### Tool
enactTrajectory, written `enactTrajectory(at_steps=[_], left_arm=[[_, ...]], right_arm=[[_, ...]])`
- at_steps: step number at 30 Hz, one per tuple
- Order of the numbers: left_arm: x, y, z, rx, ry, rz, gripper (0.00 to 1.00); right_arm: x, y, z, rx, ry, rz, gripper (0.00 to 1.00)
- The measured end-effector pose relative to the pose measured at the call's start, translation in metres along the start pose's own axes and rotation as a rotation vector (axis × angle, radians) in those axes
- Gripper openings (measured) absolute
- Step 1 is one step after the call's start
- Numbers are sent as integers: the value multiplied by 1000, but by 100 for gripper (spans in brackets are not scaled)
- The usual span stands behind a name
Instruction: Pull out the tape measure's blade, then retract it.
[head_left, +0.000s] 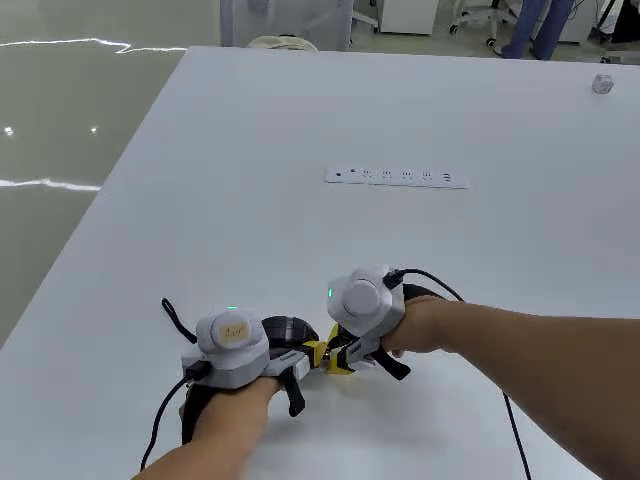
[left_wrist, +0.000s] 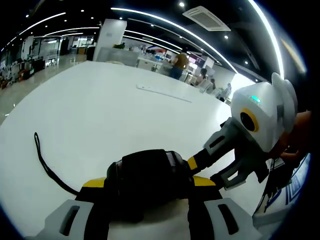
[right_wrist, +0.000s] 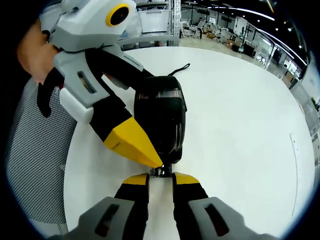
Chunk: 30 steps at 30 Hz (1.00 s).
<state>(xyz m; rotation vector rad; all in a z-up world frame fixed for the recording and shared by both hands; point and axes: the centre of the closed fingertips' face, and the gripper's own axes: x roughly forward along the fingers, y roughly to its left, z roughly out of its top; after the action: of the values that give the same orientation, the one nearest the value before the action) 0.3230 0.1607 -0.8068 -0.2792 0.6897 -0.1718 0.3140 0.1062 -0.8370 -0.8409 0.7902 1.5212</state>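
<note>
Black tape measure (right_wrist: 160, 117), only its blade's hook (right_wrist: 161, 171) showing, strap (left_wrist: 47, 165) trailing.

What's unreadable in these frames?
Blade extension: head view, left gripper and right gripper tips cover it.
Grip on blade hook: right gripper view, contact too small.
Tape measure markings: left gripper view, case too dark.
Power strip switch state: head view, too small.

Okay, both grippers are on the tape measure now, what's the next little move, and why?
Probably draw the right gripper slowly straight back, away from the tape measure. Its jaws look closed on the end hook, which sits right at the case mouth with no blade out yet, and the left gripper clamps the black body to hold it.
</note>
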Motion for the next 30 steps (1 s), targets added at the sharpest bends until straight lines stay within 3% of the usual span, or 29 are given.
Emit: enactTrajectory(at_steps=[4, 9, 11, 12, 21, 30], left_arm=[[0, 0, 0, -4, -2, -1, 60], [0, 1, 0, -10, 1, -5, 60], [0, 1, 0, -10, 0, -4, 60], [0, 1, 0, -9, 0, -4, 60], [1, 1, 0, -14, 1, -7, 60], [1, 0, 0, -19, 4, -17, 60]], right_arm=[[-3, -1, -4, 67, -6, 4, 15], [-1, 1, -3, 64, -17, 1, 7], [-1, 9, -2, 68, -10, 38, 1], [-2, 4, 0, 21, -8, 14, 1], [-3, 6, -2, 61, -4, 19, 0], [-2, 5, -3, 36, -14, 39, 0]])
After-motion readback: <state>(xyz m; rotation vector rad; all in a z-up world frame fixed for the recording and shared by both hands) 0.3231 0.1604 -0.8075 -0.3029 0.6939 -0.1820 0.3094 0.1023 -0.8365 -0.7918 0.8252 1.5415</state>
